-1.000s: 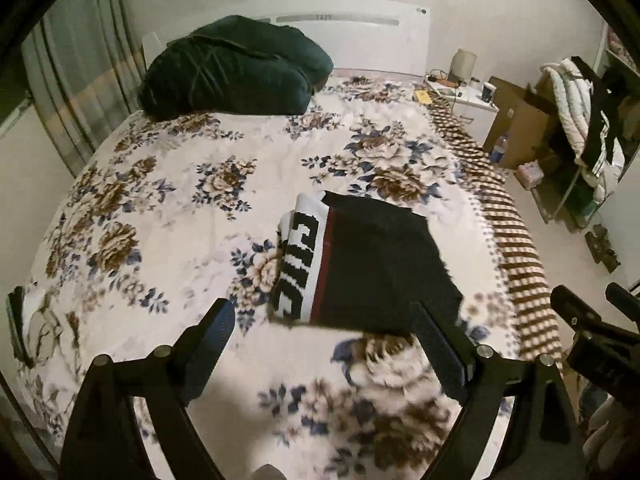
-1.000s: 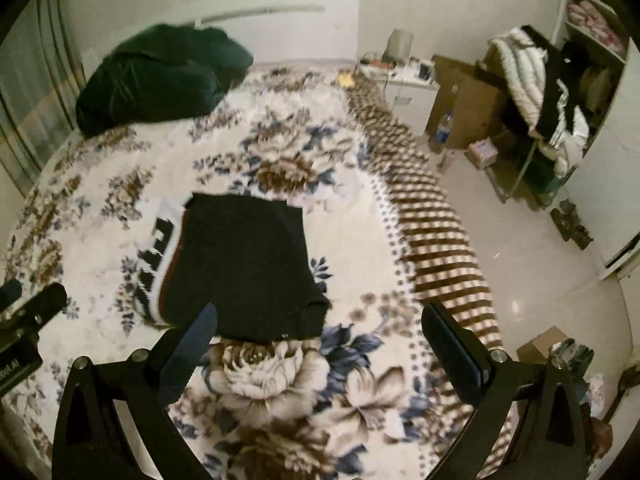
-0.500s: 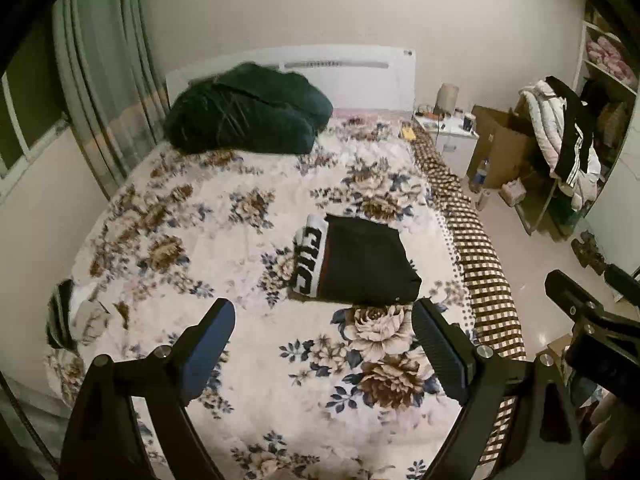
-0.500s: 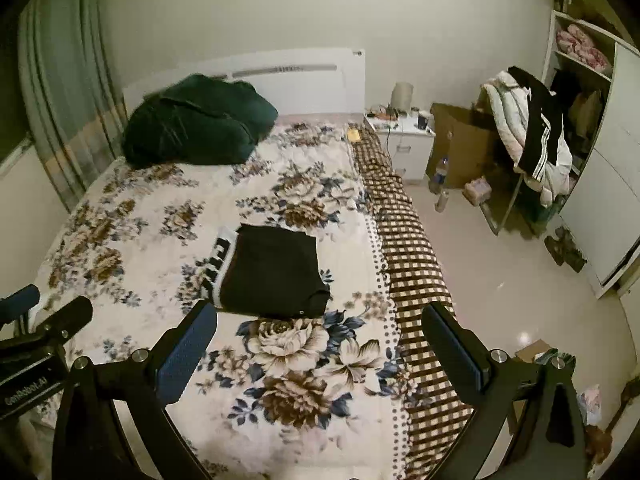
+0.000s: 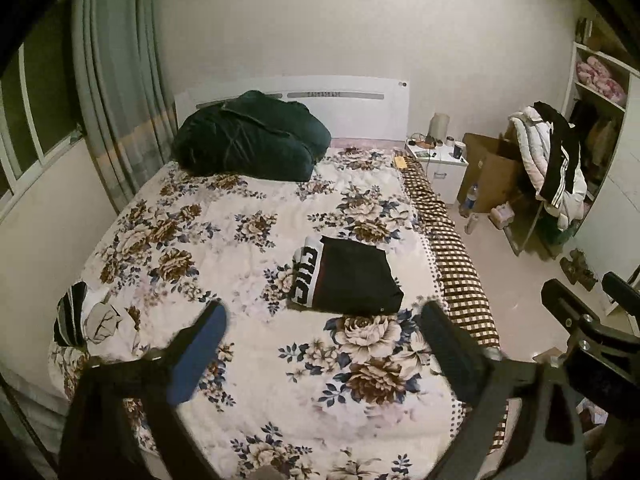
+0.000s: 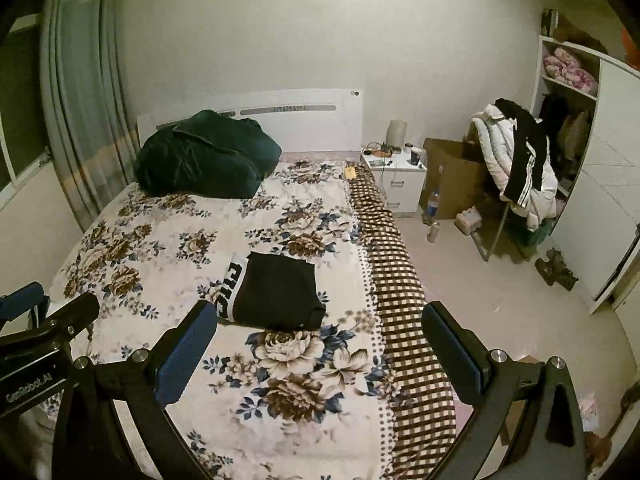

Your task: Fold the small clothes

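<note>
Now we look down along both grippers at a bed (image 5: 248, 216) that fills most of each view, covered by a white quilt (image 6: 168, 240) printed with brown and blue flowers. A brown checked blanket (image 6: 400, 304) runs along the bed's right edge beside the pale floor (image 6: 500, 300). At the head end a big dark green bundle of bedding (image 5: 248, 140) lies against the white headboard (image 5: 352, 108). Grey curtains (image 5: 116, 92) hang on the left wall. To the right stand a white nightstand (image 6: 400, 180), a cardboard box (image 6: 456, 176) and a rack draped with a white coat and dark clothes (image 6: 520, 164).

On the quilt, toward the right side of the bed, lies the folded black garment (image 5: 352, 280), a flat rectangle with a white lettered waistband (image 5: 306, 276) along its left edge. Nothing touches it. Near the bed's lower left corner sits a small heap of striped and pale clothes (image 5: 86, 316).

Our left gripper (image 5: 320, 344) hangs above the foot of the bed with its fingers (image 5: 200, 344) spread wide, holding nothing. Our right gripper (image 6: 320, 340) is the same, fingers (image 6: 188, 348) wide apart and empty, well clear of the garment. Each gripper shows at the edge of the other's view.
</note>
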Available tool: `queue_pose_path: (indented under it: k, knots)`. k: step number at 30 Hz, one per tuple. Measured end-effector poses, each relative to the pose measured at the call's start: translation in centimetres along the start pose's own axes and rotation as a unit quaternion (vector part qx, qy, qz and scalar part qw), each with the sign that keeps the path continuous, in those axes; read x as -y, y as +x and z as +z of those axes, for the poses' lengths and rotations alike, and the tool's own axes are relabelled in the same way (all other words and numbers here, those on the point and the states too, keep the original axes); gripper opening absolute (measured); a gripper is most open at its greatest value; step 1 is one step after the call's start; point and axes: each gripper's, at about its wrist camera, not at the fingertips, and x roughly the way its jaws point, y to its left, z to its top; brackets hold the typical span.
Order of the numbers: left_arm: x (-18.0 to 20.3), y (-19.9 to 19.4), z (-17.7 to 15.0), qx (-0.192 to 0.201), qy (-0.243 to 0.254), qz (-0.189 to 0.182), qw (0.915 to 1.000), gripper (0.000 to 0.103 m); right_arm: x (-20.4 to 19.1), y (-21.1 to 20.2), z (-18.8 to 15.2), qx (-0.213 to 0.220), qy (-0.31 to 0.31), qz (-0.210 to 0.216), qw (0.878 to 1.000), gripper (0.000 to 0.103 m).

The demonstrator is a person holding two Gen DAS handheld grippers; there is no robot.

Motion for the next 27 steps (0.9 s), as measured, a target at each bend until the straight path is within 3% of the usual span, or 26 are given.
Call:
queue_pose_path:
  k: [7, 27]
  knots:
    - [-0.2, -1.1, -0.3, 0.012, 0.003, 0.011, 0.9999, 0.103, 0.7, -1.5, 0.0, 0.002, 0.004, 0.000, 1.000, 0.103]
    - [-0.4, -1.6, -1.2, 0.000, 0.006, 0.019, 0.9998, 0.103, 0.9, -1.1, -0.1, 0.000, -0.003, 0.006, 1.000, 0.103]
